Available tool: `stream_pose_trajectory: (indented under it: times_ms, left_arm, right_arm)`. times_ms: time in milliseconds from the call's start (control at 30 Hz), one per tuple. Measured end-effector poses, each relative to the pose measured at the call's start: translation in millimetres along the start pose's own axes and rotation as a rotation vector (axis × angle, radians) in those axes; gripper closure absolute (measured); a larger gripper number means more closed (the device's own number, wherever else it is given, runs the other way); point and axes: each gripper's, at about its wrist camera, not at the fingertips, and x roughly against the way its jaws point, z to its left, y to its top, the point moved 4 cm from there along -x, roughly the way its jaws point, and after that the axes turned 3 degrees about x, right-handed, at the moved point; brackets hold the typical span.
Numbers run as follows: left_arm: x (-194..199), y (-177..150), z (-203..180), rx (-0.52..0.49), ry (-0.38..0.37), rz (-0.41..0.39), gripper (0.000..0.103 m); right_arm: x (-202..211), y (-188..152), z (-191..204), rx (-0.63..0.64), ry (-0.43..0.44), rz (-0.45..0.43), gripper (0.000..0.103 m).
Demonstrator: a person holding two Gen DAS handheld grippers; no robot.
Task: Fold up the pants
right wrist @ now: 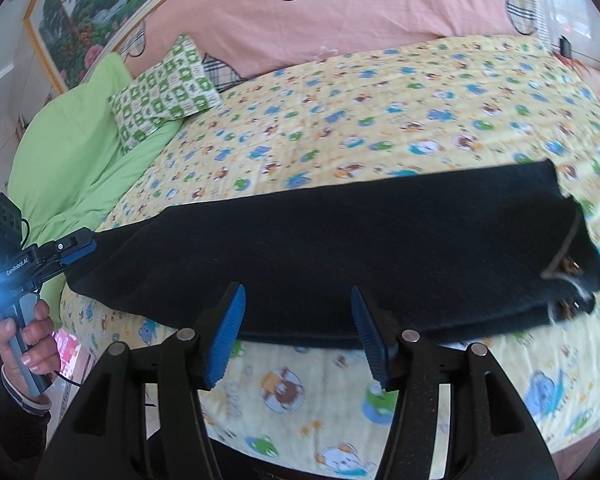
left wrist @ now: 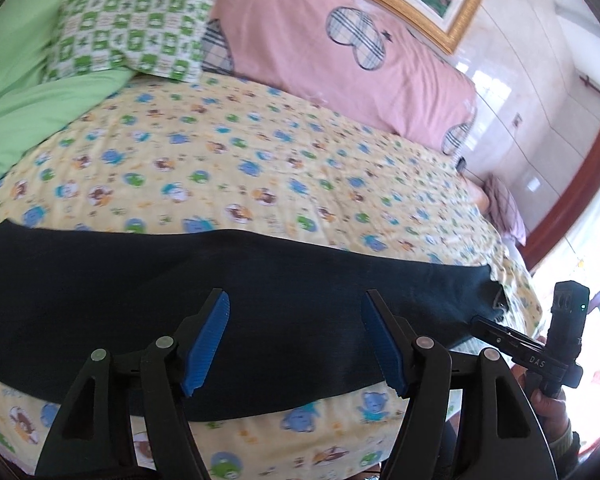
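Lying flat along the near edge of the yellow cartoon-print bedsheet (left wrist: 260, 168) are the dark pants (left wrist: 204, 304), stretched into one long band with the waistband end off to the right. The left gripper (left wrist: 296, 340) hovers over the pants with its jaws spread wide, both blue pads clear of the cloth and nothing between them. The right gripper (right wrist: 298, 332) sits at the near edge of the pants, its jaws also wide apart and holding nothing. In the right wrist view the left gripper appears at the far left beside the leg end of the pants, its handle gripped by a hand (right wrist: 32, 344). Beyond the pants, a green checked pillow (right wrist: 164, 88) rests against a pink quilt (right wrist: 339, 20), with a green blanket (right wrist: 84, 152) beside the pillow.
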Motion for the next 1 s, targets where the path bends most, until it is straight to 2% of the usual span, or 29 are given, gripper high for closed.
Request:
stream_pose_trajectory:
  times_ms: [400, 700, 867, 1000]
  left_arm:
    - [-48.1, 9.9, -83.6, -0.181, -0.116, 0.096, 0.031]
    - [-92.7, 9.9, -145.2, -0.319, -0.184, 0.196, 0.031]
    - [-117.4, 10.0, -182.3, -0.422, -0.216, 0.257, 0.029]
    - [-141.7, 10.0, -209.1, -0.503, -0.248, 0.325, 0.029]
  right_arm:
    - [33.8, -14.4, -41.7, -0.101, -0.067, -0.056, 0.046]
    - [59.9, -28.1, -98.8, -0.282, -0.138, -0.112, 0.046]
    - [59.4, -31.0, -125.4, -0.41, -0.114, -0.132, 0.046]
    - [55.1, -33.6, -138.9, -0.503, -0.058, -0.16, 0.046]
